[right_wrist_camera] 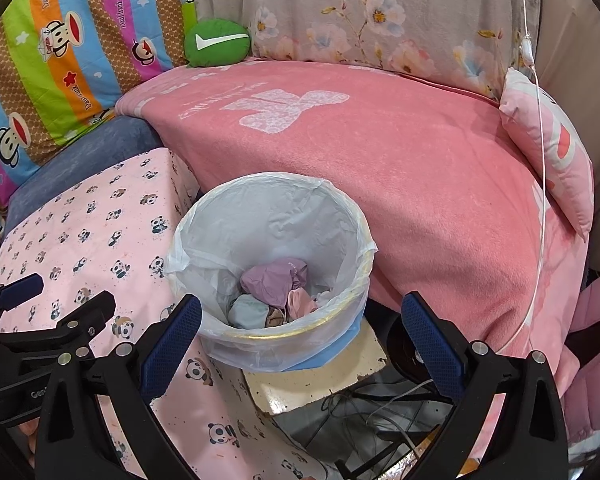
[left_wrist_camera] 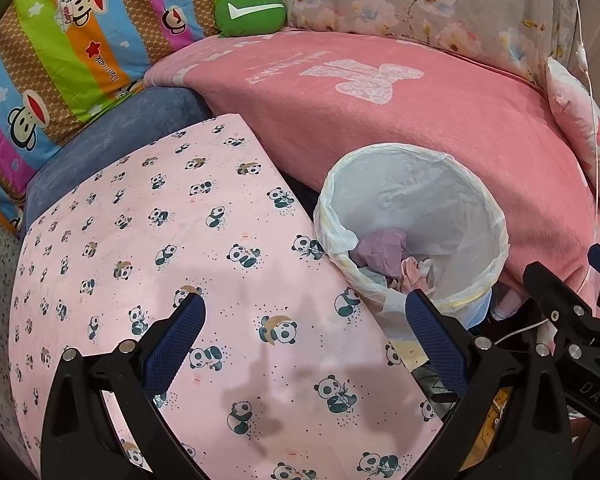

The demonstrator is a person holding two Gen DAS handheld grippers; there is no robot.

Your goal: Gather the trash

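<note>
A pink fleece blanket (right_wrist_camera: 400,184) with a pale bow print covers the bed behind everything, backed by a floral quilt (right_wrist_camera: 360,20) and a striped cartoon-monkey quilt (left_wrist_camera: 60,52), with a small green cushion (left_wrist_camera: 250,12) wedged between them. In front, my surface (left_wrist_camera: 172,240) is draped in smooth pink cloth printed with pandas, and I see nothing loose on it. The bin (right_wrist_camera: 300,336) stands just beside that surface, in the gap against the bed, presumably so both arms can reach it. It is round, lined with a thin, wrinkled white bag folded over the rim. At its bottom lies the trash (right_wrist_camera: 276,284): crumpled wads in mauve, pale pink and grey-blue, paper or soft wrapper as far as I can tell. My left gripper (left_wrist_camera: 304,316) hovers over the panda cloth with jaws spread wide and nothing between them; my right gripper (right_wrist_camera: 300,320) hangs over the bin's near rim, jaws equally spread and empty. I judge the collecting largely done.
</note>
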